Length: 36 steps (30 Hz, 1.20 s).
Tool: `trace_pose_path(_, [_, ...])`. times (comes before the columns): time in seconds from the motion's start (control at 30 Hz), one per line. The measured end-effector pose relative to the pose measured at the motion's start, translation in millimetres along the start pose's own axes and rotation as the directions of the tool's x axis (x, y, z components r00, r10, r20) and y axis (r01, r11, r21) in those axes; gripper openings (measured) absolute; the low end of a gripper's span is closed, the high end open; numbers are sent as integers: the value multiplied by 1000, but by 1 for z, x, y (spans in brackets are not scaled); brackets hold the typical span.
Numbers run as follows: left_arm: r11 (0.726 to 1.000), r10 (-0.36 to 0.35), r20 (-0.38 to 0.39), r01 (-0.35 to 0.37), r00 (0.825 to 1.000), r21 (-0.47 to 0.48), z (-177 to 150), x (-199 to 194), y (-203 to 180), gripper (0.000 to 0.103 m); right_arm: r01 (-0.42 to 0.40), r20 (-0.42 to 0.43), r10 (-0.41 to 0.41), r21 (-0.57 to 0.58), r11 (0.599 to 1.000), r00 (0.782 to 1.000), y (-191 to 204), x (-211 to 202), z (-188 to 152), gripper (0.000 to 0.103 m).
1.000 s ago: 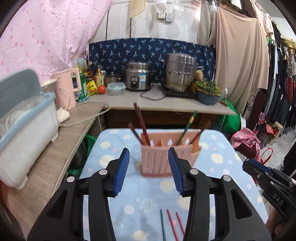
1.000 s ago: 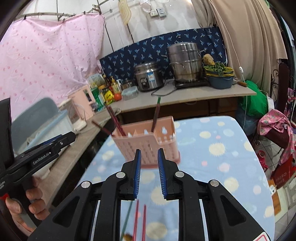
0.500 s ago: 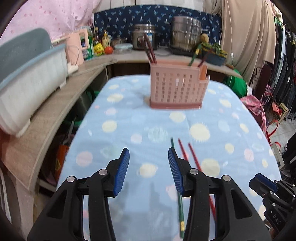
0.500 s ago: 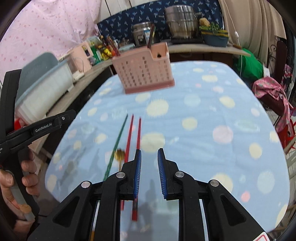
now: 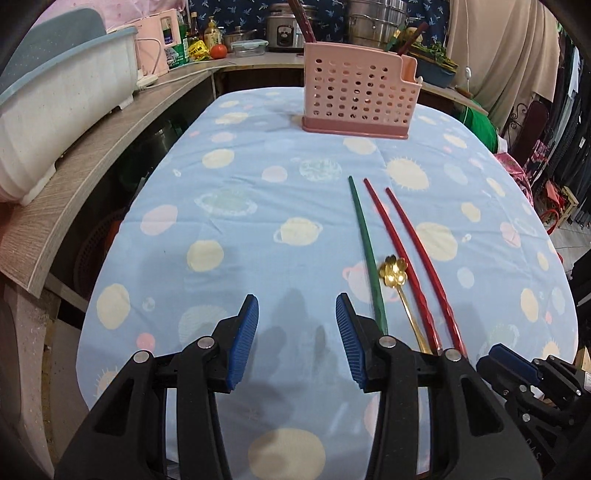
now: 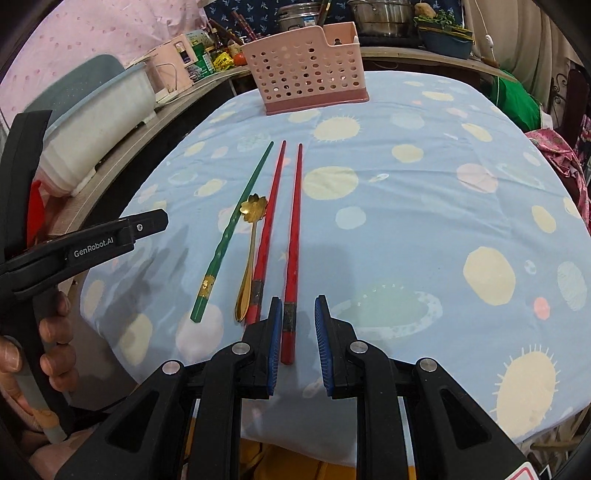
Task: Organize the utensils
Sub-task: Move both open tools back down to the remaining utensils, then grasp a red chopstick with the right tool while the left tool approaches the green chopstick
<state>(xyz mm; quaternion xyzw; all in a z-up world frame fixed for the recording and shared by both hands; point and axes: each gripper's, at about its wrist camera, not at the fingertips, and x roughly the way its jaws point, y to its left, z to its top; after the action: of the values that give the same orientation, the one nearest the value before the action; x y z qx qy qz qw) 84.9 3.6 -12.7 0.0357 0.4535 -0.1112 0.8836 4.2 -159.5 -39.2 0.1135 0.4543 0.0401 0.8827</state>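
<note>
A pink perforated utensil holder (image 5: 360, 96) (image 6: 308, 75) stands at the table's far end with several chopsticks in it. On the blue cloth lie a green chopstick (image 5: 365, 243) (image 6: 236, 225), a gold flower-headed spoon (image 5: 397, 280) (image 6: 251, 236) and two red chopsticks (image 5: 410, 251) (image 6: 293, 229). My right gripper (image 6: 295, 325) is open, its jaws around the near end of the rightmost red chopstick, not closed on it. My left gripper (image 5: 295, 325) is open and empty over bare cloth, left of the green chopstick.
A wooden counter (image 5: 92, 147) runs along the left with a white-and-blue dish rack (image 5: 55, 96). Pots, bottles and a rice cooker (image 5: 280, 26) stand on the counter behind the table. Clothes hang at the right.
Both grippers have dropped and pulled back from the holder toward the table's near end. The right gripper has opened wider and now straddles a red chopstick's end.
</note>
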Motion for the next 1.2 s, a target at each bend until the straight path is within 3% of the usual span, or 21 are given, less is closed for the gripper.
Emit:
trace_pose_path(0.43, [999,-32,-50,34,998,36,-20,6,-16,42,8,-29,-8,-12,1000,1000,3,11,-5,16])
trace_pose_path(0.6, [997,-51,-65,54,997,53,-26,8,-22,53,22,-22,-23,-25,999,1000,4,12,-6,13])
trace_pose_path(0.77, [995,-58,-78,64,995,72,-29,10,-28,53,40,-16,-40,-32,999,999,3,12,-7,8])
trace_pose_path(1.2, [992,-70,-120,81,990,95,-37,19,-39,52,40,-12,-41,-29,999,999,3,12,-7,8])
